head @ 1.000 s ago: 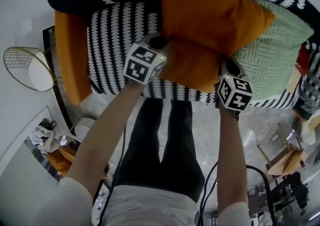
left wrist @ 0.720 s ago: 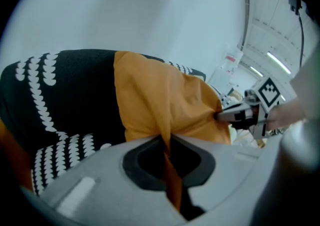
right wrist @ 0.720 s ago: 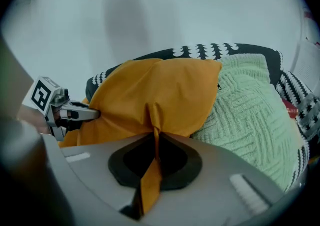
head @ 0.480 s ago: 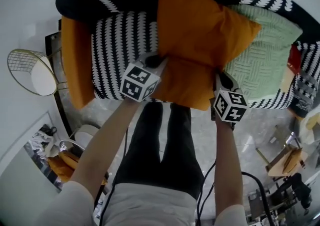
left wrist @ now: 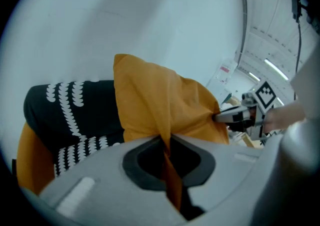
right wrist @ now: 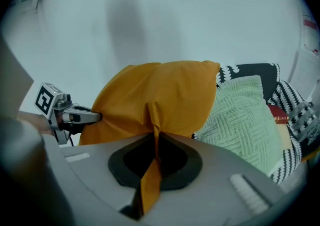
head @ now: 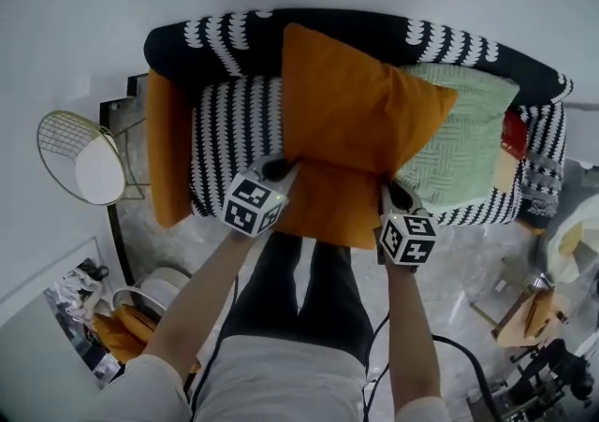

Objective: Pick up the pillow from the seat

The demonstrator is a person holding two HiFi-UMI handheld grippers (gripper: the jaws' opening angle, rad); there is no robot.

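Note:
An orange pillow hangs above the black-and-white patterned seat, lifted off it. My left gripper is shut on the pillow's left edge; its fabric is pinched between the jaws in the left gripper view. My right gripper is shut on the pillow's right edge, and the right gripper view shows a fold of orange cloth clamped in the jaws. Each gripper view shows the other gripper across the pillow: the right gripper and the left gripper.
A pale green knitted cushion rests at the seat's right. An orange cushion lies along the seat's left arm. A gold wire side table stands at the left. A white wall is behind the seat. Clutter lies on the marble floor at both sides.
Both grippers have risen with the orange pillow, lifting it clear of the seat. The head view has pulled back, so the whole seat now shows.

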